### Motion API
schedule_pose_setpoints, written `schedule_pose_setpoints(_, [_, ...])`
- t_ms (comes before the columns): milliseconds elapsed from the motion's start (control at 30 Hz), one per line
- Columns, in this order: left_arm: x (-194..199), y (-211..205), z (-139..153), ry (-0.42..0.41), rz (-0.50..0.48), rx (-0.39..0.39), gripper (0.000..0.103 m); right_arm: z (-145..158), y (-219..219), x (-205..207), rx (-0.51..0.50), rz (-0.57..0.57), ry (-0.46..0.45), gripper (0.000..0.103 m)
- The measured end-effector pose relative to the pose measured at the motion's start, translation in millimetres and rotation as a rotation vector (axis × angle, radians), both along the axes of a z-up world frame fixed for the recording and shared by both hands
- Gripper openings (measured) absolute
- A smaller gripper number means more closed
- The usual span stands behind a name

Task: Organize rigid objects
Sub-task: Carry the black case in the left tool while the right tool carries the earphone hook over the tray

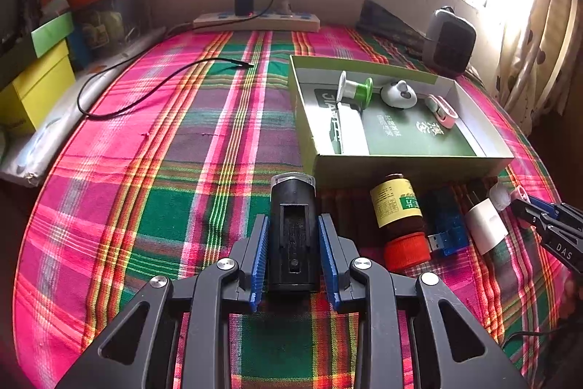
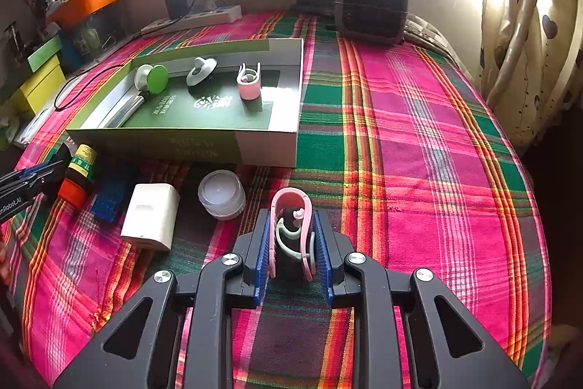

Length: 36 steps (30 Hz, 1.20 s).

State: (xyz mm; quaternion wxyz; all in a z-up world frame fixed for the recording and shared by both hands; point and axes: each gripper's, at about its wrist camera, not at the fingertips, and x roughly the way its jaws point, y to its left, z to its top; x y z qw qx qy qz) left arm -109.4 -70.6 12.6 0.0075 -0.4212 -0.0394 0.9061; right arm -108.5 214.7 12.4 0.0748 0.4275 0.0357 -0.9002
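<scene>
Box: shallow green cardboard box (image 2: 269, 144), open-topped, on the plaid tablecloth (image 2: 419, 141); dark green printed panel inside.
Box contents, far side: green-and-white spool (image 2: 151, 79) at the left; white round panda-faced piece (image 1: 399, 93) in the middle; pink clip (image 2: 249, 81) at the right, standing on edge.
Box contents, left part: white tube (image 1: 351, 130), lying lengthwise.
Outside box, in front of its near wall: brown bottle with orange cap (image 1: 399, 217), on its side; blue USB stick (image 1: 442, 225) beside it; white charger block (image 2: 151, 216); clear round jar (image 2: 222, 194).
Left gripper (image 1: 293, 243): blue pads clamped on a black cylindrical device (image 1: 293, 228), low over the cloth, left of the bottle.
Right gripper (image 2: 291, 243): pads pressed against a second pink clip (image 2: 291, 203), near the jar, outside the box.
Background: power strip (image 1: 255, 20), small heater (image 2: 371, 4), stacked coloured boxes (image 1: 40, 79).
</scene>
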Motion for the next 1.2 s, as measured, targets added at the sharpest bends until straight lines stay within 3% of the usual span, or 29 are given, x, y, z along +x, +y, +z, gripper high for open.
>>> schedule_pose_setpoints(533, [5, 6, 26, 0.065, -0.026, -0.001, 0.026, 22, -2, 3, -0.011, 0.007, 0.049, 0.024])
schedule_pose_setpoints(767, [1, 7, 35, 0.074, -0.040, 0.035, 0.026, 36, -7, 0, -0.016, 0.027, 0.075, 0.024])
schedule_pose_setpoints(1200, [-24, 25, 51, 0.094, -0.092, 0.064, 0.026, 53, -21, -26, -0.039, 0.071, 0.084, 0.024])
